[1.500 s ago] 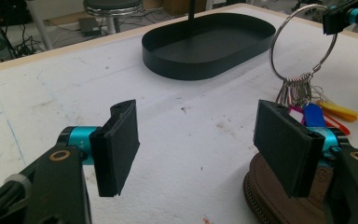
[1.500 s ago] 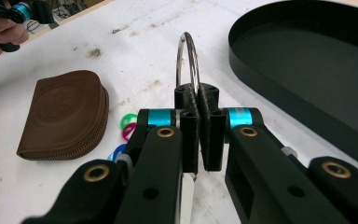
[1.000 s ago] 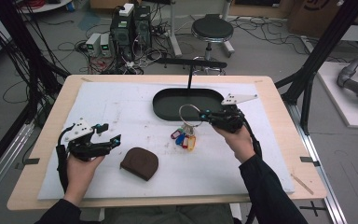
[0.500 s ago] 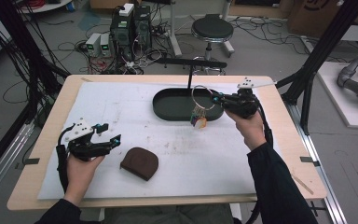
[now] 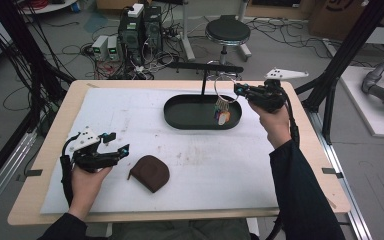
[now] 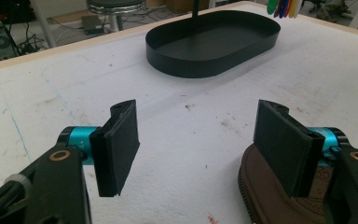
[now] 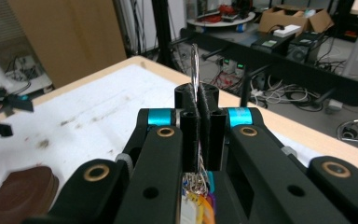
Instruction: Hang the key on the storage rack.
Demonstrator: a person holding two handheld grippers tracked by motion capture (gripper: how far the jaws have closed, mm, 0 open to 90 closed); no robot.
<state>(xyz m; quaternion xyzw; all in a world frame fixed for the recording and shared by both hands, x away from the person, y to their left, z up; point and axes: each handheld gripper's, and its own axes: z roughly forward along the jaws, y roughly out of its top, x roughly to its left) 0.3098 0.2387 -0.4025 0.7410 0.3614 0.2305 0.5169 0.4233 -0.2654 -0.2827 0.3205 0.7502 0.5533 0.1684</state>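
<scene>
Your key ring (image 5: pixel 225 86) is a large thin metal hoop with a bunch of small coloured tags (image 5: pixel 222 112) dangling from its lowest point: blue, red, yellow and white. It hangs in the air over the right half of the tray (image 5: pixel 180 117), at about 1 o'clock on the desk (image 5: pixel 305 165), just under the black crossbar (image 5: pixel 205 66) of the stand. Your right tool (image 5: pixel 239 90) has its pads pressed together on the wire of the ring; in the right gripper view the hoop (image 7: pixel 195 70) rises edge-on from between them and the tags (image 7: pixel 196 205) hang below.

A second ago the ring and tags lay on the white mat just in front of the tray, with your right tool down at them. Since then you have lifted them up and away toward the stand, and the tags now swing clear of the mat.

The tray is a shallow black oval with a low upright wall, matte and smooth. The mat (image 5: pixel 130 115) over the desk is white, scuffed and flecked with dark marks. At 7 o'clock your left tool (image 5: pixel 122 150) rests on the mat with its jaws spread wide and nothing between them, unmoved. Just beside it lies a brown pouch (image 5: pixel 150 172), rounded, leather-looking, with a stitched edge.
</scene>
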